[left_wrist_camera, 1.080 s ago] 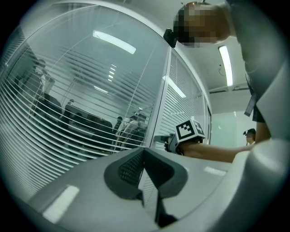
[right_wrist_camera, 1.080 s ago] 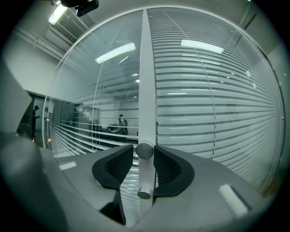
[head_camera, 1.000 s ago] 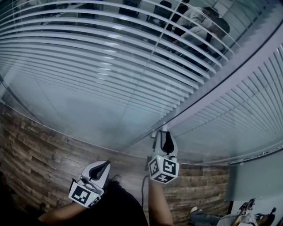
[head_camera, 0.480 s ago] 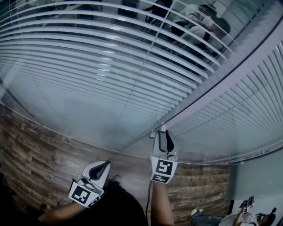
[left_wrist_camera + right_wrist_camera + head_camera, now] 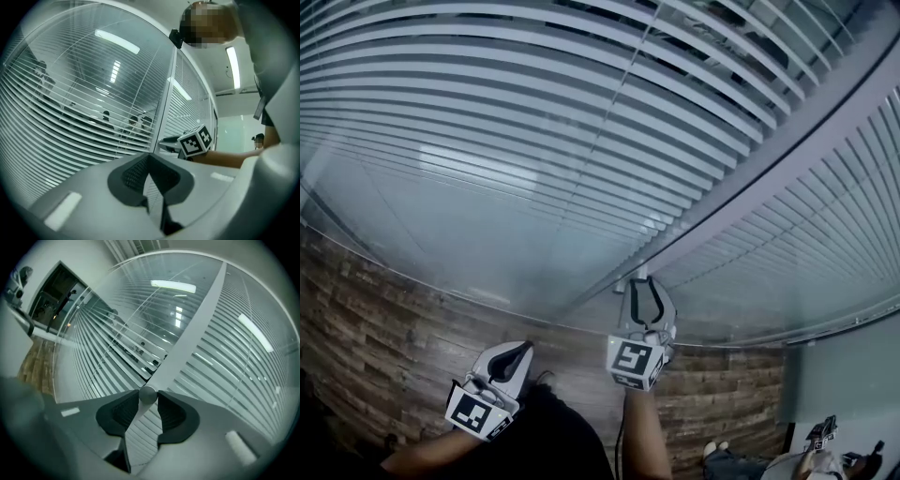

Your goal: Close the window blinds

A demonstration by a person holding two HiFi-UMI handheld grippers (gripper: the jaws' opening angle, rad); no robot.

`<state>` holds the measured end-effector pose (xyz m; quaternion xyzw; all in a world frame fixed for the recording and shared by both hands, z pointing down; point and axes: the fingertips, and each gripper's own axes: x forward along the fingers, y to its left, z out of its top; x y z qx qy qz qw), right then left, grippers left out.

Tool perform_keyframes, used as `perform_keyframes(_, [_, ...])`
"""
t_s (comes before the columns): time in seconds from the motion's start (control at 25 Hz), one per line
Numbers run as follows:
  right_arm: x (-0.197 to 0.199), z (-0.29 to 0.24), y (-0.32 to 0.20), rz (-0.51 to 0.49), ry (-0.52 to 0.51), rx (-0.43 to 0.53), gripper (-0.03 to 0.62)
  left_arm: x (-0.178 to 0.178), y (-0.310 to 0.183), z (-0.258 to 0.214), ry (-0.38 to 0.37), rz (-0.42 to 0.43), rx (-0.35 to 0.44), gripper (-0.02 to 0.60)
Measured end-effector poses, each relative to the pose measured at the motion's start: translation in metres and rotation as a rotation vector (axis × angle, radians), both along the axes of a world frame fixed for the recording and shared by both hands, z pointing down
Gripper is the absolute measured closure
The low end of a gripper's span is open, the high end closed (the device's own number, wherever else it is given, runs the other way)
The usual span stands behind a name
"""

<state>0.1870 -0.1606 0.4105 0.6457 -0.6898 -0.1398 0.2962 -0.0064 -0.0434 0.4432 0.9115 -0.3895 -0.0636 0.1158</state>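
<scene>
**Right gripper** [image 5: 148,400]: jaws part-open, with the pad tips clamped on the small round tilt knob [image 5: 148,393]. The knob sits on the mullion [image 5: 750,178] beside the blinds [image 5: 534,122], whose slats show gaps.

**Left gripper** [image 5: 149,161]: jaws together, empty, held low and well apart.

**Risks:**
- The tip-only hold may slip off if the wrist rolls off the knob's axis.
- Overturning could strain the tilt mechanism.

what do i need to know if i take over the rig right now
Left gripper: fingers together, empty, held low off the blinds.
Right gripper: fingers have just closed on the round knob on the post between the two blinds.
Blinds: slats tilted, gaps still showing, so not shut.
Left to do: probably twist the knob until the gaps close.
</scene>
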Motion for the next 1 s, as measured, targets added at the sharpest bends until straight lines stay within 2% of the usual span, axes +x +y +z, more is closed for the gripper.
perform_keyframes(0.08, [0.000,-0.002,0.001,0.002,-0.158,0.004,0.460,-0.001,-0.001,0.002,0.004,-0.003,-0.012,0.583])
perform_keyframes(0.24, [0.010,0.001,0.005,0.039,-0.551,0.025,0.436,0.000,-0.003,0.002,0.004,-0.005,-0.004,0.583])
perform_keyframes(0.32, [0.014,0.005,0.001,0.040,-0.670,0.026,0.436,0.003,-0.005,0.002,0.003,-0.002,-0.003,0.583])
perform_keyframes(0.36, [0.015,0.005,-0.001,0.036,-0.687,0.034,0.437,0.005,-0.006,0.001,0.001,0.002,-0.001,0.583])
perform_keyframes(0.64, [0.012,0.007,0.001,0.034,-0.677,0.090,0.461,0.003,-0.004,0.009,-0.005,0.012,0.007,0.583])
perform_keyframes(0.72, [0.012,0.011,0.000,0.034,-0.592,0.080,0.462,0.002,-0.005,0.014,-0.001,0.008,0.001,0.583])
perform_keyframes(0.84, [0.012,0.013,-0.001,0.019,-0.393,0.056,0.462,0.005,-0.008,0.016,0.003,0.016,-0.012,0.583])
perform_keyframes(1.0, [0.006,0.013,-0.003,-0.003,-0.247,0.038,0.462,0.006,-0.011,0.014,0.014,0.031,-0.004,0.583])
